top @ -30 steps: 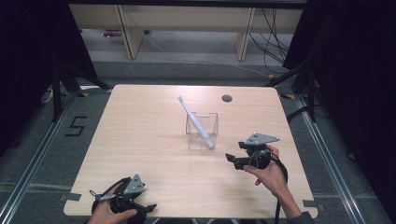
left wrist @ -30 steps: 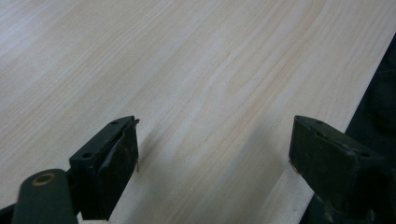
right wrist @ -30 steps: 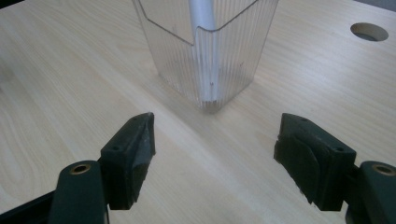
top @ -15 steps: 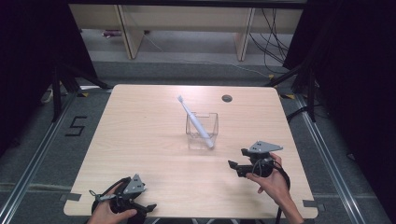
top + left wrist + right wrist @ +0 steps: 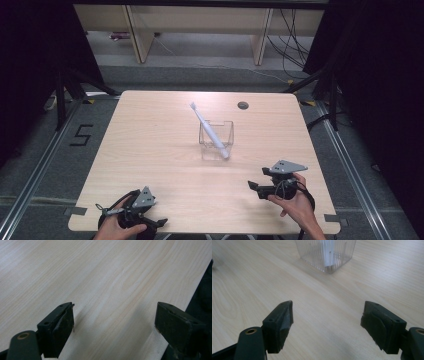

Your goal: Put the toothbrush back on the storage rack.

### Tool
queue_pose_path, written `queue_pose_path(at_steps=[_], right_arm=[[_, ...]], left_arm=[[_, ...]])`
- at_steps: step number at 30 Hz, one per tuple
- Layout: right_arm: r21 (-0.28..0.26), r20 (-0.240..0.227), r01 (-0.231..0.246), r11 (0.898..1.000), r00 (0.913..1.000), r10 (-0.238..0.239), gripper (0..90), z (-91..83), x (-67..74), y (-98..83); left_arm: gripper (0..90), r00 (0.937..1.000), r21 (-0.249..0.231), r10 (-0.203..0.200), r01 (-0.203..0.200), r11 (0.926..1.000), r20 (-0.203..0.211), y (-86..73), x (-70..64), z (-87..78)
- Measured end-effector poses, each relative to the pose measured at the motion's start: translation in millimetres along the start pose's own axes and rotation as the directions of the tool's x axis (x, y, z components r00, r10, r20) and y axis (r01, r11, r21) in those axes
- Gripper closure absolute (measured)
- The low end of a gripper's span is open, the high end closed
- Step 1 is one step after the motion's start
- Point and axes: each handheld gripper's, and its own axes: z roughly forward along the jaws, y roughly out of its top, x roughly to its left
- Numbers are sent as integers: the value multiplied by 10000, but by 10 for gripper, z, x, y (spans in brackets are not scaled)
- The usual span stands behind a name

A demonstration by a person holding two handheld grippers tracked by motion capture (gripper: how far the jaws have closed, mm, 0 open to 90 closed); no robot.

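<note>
white toothbrush [image 5: 210, 131] leaning in the clear ribbed cup [image 5: 217, 140] mid-worktop [image 5: 150, 150], long axis slanted, head up toward far-left, handle end down near-right, right gripper [image 5: 252, 185] wide and empty nearby, left gripper [image 5: 161, 221] wide too, at near edge

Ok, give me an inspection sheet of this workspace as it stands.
Surface: light wood table, bare apart from the items below; a round dark hole near the far edge.
Job's things: clear ribbed cup mid-table; white toothbrush leaning in it, head sticking out toward the far left.
Clutter: nothing seen.
Grippers: left claw open, nothing between its jaws, at the near left edge; right claw open, nothing between its jaws, facing the cup from the near right.
Cables: loose wires on the floor beyond the table.
Surroundings: wooden shelf legs, dark curtains, floor marking "5".
</note>
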Motion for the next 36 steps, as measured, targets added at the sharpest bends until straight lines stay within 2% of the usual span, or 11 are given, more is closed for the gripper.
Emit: queue_pose_path(at_steps=[2,3,4,8,15,20,21,28,30,31,36], right_arm=[[-2,-110,-256,9997,9996,256,250,5,25,-14],[1,27,62,10000,10000,-62,249,-6,10,-18],[139,-8,-345,9993,9994,345,245,-21,40,-30],[31,43,-20,10000,10000,19,229,-21,24,-80],[79,36,3,10000,10000,-4,199,-52,44,-135],[328,23,-415,9986,9991,415,190,-89,69,-190],[161,61,-1,9999,10000,0,189,-82,36,-198],[507,55,-424,9978,9991,422,179,-142,52,-286],[398,23,-68,9992,10000,67,178,-138,26,-298],[467,84,-352,9983,9994,349,177,-153,49,-314],[580,136,-95,9983,9999,87,173,-183,45,-364]], left_arm=[[151,10000,-5,-4,4,10000,-4,0,0,1],[152,10000,-2,-8,8,10000,-1,0,-1,1],[151,10000,0,-9,9,10000,0,0,-1,1],[151,10000,-39,-5,5,10000,-26,0,1,1],[152,10000,-32,12,-12,10000,-27,-1,4,-1],[151,10000,-24,19,-19,10000,-29,-1,4,-1],[152,10000,-21,24,-24,10000,-29,-1,5,-1],[151,10000,-21,23,-23,10000,-20,-1,6,-2],[151,10000,-24,42,-42,10000,-17,-1,7,-3],[152,10000,-29,36,-36,10000,-8,-1,7,-4],[152,10000,-43,8,-9,10000,-30,-1,10,-5]])
